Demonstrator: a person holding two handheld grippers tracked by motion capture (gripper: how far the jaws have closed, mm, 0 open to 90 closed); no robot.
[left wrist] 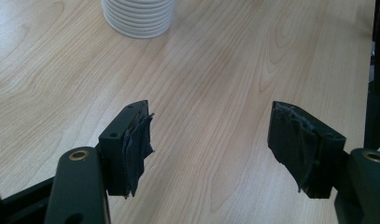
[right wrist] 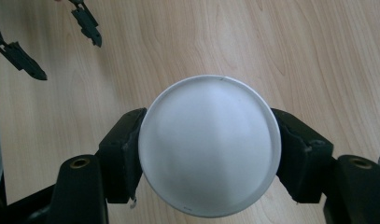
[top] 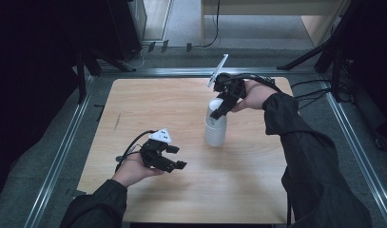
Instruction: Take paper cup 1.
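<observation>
A stack of white paper cups [top: 215,133] stands upside down right of the table's middle; its ribbed rims [left wrist: 138,18] appear at the top of the left gripper view. My right gripper [top: 218,110] comes down from the far side and is shut on the topmost cup [right wrist: 208,144], whose round white base sits between the two pads. My left gripper [top: 178,157] hovers over the near left part of the table, pointing toward the stack. Its jaws stand apart with only bare wood between the taped pads [left wrist: 138,140]. It is also seen far off [right wrist: 68,58] in the right gripper view.
The wooden table [top: 181,194] sits inside a metal rail frame [top: 62,147]. Cables [top: 314,92] trail off the far right edge, and dark stands [top: 333,52] rise behind it. Bare wood lies between the left gripper and the stack.
</observation>
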